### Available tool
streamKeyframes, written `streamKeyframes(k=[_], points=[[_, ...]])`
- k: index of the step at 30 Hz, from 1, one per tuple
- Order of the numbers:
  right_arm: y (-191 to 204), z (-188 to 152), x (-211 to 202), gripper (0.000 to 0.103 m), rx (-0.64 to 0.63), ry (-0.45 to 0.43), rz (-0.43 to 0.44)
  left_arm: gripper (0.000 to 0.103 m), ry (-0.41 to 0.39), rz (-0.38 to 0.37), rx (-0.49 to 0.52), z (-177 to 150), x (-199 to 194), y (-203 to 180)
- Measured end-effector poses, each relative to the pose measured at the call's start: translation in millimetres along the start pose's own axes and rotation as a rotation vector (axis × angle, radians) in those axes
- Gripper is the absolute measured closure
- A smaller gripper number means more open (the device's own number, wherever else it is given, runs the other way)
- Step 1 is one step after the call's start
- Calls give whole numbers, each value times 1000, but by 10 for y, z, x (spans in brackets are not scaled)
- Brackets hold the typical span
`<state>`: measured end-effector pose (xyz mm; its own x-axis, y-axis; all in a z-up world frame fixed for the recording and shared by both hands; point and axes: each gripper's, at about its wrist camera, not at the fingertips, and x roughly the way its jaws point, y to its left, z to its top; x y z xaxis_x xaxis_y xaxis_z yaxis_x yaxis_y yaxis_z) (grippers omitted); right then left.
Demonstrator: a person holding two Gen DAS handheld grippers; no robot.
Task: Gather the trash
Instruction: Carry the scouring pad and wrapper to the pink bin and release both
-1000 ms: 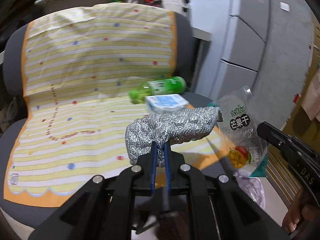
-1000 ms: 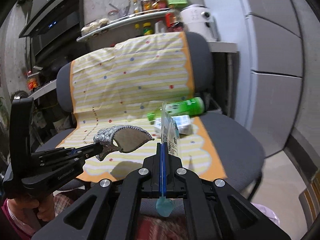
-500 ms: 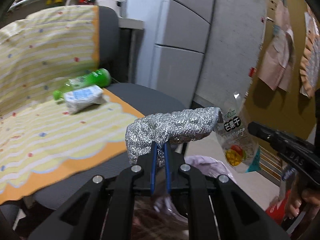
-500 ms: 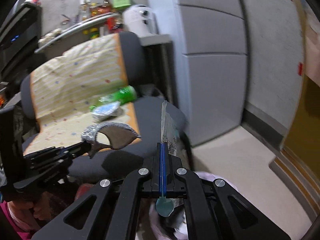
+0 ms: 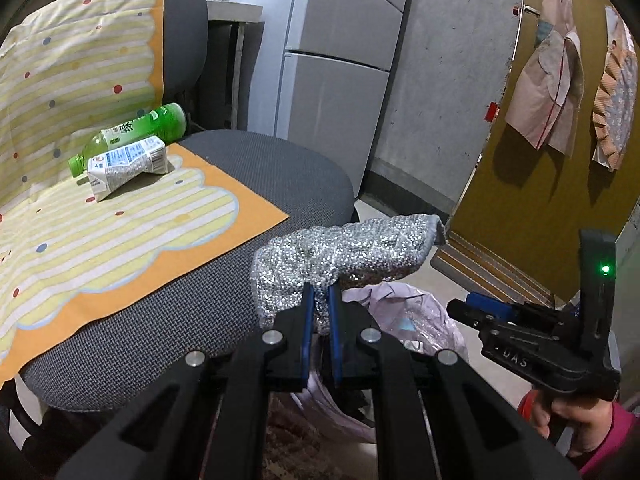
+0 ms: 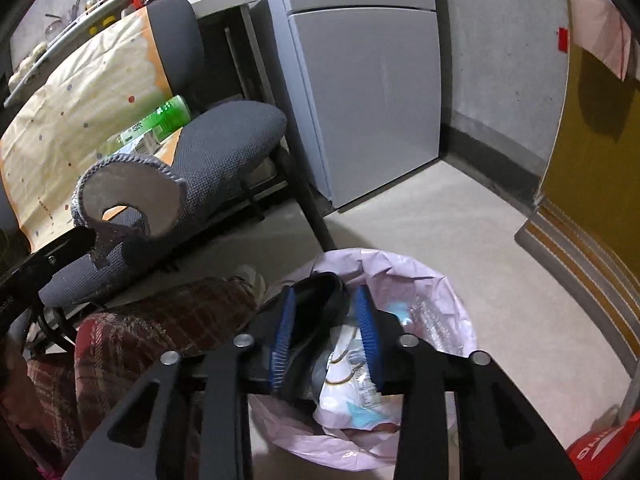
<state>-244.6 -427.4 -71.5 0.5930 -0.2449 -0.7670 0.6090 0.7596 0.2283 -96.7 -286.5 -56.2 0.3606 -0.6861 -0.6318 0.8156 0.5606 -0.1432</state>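
Observation:
My left gripper (image 5: 320,306) is shut on a glittery silver scouring cloth (image 5: 344,256), held beside the chair seat and near the rim of a pink trash bag (image 5: 404,312). In the right wrist view the cloth (image 6: 128,196) shows its pale underside, curled over the left gripper (image 6: 88,238). My right gripper (image 6: 326,332) stands open directly over the pink trash bag (image 6: 444,284), with nothing between its blue pads. A white snack bag (image 6: 348,380) lies inside the bag among other litter. A green bottle (image 5: 132,132) and a crushed white carton (image 5: 128,164) lie on the chair.
The grey office chair (image 5: 280,168) carries a yellow striped cloth (image 5: 100,216). A grey fridge (image 6: 360,80) stands behind, and a yellow door (image 5: 540,184) is to the right. A person's plaid-clad leg (image 6: 140,320) is beside the bag. A red object (image 6: 600,448) sits at the lower right.
Both grippers swung right, away from the chair and over the trash bag. The right gripper opened and the snack bag it held now lies in the bag. The left still holds the cloth.

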Motion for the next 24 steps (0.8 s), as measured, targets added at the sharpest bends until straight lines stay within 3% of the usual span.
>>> streamKeyframes(k=[12,18,21,23,24], points=[[-119,265,-437,67,48,-153,-13,96,59,-55,102,-20,147,-245],[-239,373,-616,67,84,-209,-25,93,124,-157,140,-23,374,-451],[-295,397,-636,67,99,-214,-31,82,147,-178,165,-46,427,-531],[-326,396,-638,67,108,-214,-32,70,150,-191,175,-48,435,-560],[-333,396,-634,67,112,-212,-33,58,149,-188,176,-52,433,-565]])
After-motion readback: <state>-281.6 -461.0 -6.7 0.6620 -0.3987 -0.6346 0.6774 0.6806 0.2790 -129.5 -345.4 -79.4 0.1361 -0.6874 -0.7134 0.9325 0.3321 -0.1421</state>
